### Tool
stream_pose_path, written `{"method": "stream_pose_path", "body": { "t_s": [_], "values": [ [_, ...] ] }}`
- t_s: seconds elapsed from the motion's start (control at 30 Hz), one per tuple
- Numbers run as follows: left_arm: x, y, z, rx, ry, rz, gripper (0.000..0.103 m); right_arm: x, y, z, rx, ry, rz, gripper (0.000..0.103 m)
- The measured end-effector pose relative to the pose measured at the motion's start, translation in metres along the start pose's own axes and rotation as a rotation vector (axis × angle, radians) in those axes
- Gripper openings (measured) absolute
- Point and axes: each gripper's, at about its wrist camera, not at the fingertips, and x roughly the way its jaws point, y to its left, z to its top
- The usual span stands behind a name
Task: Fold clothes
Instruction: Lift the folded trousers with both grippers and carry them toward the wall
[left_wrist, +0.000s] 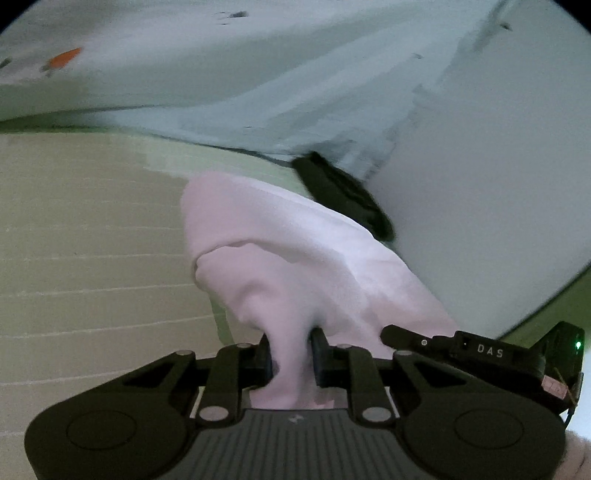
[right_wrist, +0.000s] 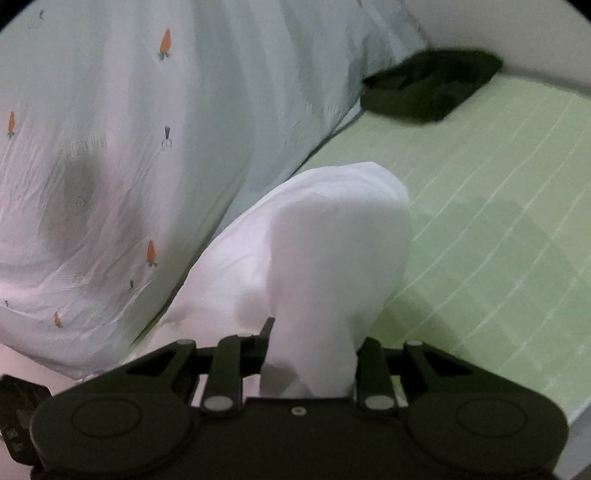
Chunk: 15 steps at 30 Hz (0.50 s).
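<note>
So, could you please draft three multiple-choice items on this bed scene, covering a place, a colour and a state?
1. Where does the dark garment lie?
A. on the green sheet by the far wall
B. in the right tool
C. on the carrot-print duvet

2. What colour is the cloth held by both tools?
A. black
B. white
C. orange

3. How is the left tool?
A. open, holding nothing
B. shut on the white cloth
C. resting on the dark garment

Answers:
1 A, it sits on the sheet at the duvet's far edge.
2 B, pale fabric rises from the right tool.
3 B, cloth is bunched between its fingers.
</note>
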Motion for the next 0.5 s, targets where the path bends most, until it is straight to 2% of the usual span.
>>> {"method": "stream_pose_path", "body": {
  "t_s": [0.13, 0.23, 0.4, 0.5],
  "values": [
    [-0.003, -0.019, -0.006, 0.031, -0.001, -0.049, 0.021, -0.01, -0.025, 0.019, 0.019, -0.018, 0.035, 0.025],
    [0.018, -0.05, -0.002, 0.017, -0.02, -0.037, 0.021, -0.007, -0.048, 0.046, 0.006, -0.007, 0.079, 0.025],
    [0.057, -0.106, 0.004, -0.013, -0.054, -0.01, 0.021, -0.011, -0.111, 0.117, -0.038, 0.012, 0.192, 0.025],
    [0.08, -0.14, 0.008, -0.031, -0.074, 0.007, 0.021, -0.023, -0.132, 0.162, -0.14, 0.023, 0.209, 0.025]
  ]
}}
